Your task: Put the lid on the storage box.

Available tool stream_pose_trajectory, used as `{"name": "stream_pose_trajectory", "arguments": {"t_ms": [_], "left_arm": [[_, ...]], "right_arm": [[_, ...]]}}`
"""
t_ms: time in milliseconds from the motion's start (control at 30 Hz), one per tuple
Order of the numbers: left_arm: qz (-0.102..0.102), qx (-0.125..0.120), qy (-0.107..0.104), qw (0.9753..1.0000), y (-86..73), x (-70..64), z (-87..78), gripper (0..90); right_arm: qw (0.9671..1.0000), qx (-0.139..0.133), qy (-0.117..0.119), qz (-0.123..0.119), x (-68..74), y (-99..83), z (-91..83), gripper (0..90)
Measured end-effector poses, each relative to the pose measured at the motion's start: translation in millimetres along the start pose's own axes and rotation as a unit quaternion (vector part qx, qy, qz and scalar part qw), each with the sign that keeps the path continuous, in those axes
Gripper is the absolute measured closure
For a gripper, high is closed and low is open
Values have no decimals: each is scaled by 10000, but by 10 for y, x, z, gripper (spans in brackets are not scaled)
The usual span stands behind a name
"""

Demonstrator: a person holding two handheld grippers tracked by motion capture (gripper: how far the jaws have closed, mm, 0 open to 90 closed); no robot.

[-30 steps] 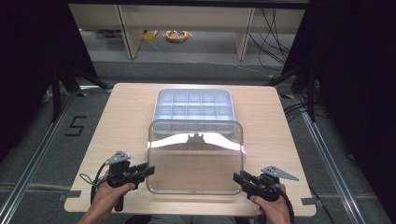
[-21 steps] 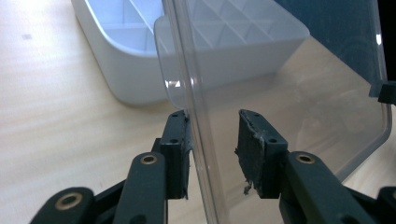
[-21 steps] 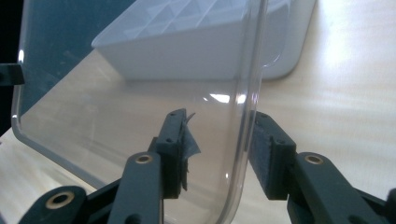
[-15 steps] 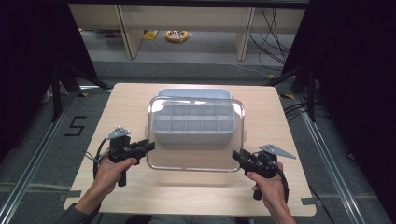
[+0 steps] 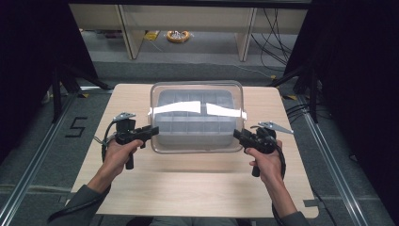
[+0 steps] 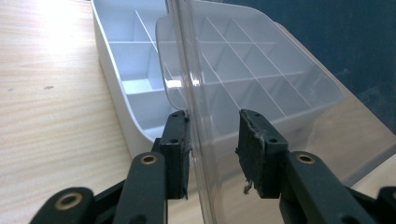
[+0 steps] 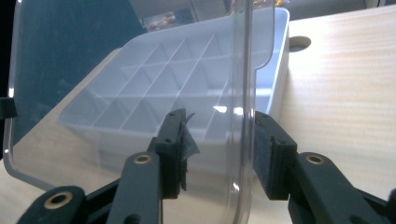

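Both grippers, left [image 5: 153, 132] and right [image 5: 236, 135], stand partly open around the clear lid's [image 5: 196, 117] side edges, carrying it above the white box [image 5: 195, 123] on the table [image 5: 188, 188].

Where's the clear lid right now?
In the high view the clear lid is held over the white divided box at the table's middle, between the left gripper and right gripper at its side edges.

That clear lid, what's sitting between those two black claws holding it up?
In the high view, the clear lid spans between the left gripper and right gripper, with the white divided tray showing beneath it through the plastic.
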State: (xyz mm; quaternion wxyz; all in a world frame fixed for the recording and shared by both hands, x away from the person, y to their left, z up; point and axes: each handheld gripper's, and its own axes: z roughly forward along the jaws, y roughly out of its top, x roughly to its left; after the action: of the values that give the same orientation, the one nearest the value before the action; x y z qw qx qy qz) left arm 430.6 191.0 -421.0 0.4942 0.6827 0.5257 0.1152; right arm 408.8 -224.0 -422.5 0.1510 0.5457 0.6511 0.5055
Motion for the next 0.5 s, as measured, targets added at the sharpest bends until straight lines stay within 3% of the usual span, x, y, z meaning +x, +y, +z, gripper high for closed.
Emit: {"name": "stream_pose_trajectory", "arguments": {"t_ms": [67,100,167,200,267,300,333,367,400,433,500], "left_arm": [[7,-14,58,10000,60,26,32,632],[7,-4,83,10000,94,39,52,632],[-19,-3,126,9999,167,64,90,631],[-21,-6,151,9999,207,70,103,630],[-20,-49,162,9999,283,78,132,630],[-24,-49,173,9998,324,78,152,630],[-25,-59,172,9998,353,82,171,630],[-37,-46,172,9998,373,84,186,629],[-69,-54,166,9998,392,92,212,629],[-102,-57,200,9997,409,96,238,628],[-151,-41,234,9996,437,116,296,627]], "right_arm": [[10000,27,-67,-66,-6,72,45,597],[10000,-2,-27,-45,-2,109,76,597],[9999,0,-161,21,30,170,131,597],[9997,-34,-173,-148,6,205,159,597],[9998,15,-174,57,29,261,186,596],[9999,-71,-126,-3,-1,284,215,595],[9997,-54,-150,158,5,303,244,593],[9997,-70,-216,92,-28,321,272,591],[9997,-58,-137,210,-28,335,278,591],[9996,-68,-232,111,-59,346,306,590],[9996,-61,-191,215,-74,362,342,590]]}}
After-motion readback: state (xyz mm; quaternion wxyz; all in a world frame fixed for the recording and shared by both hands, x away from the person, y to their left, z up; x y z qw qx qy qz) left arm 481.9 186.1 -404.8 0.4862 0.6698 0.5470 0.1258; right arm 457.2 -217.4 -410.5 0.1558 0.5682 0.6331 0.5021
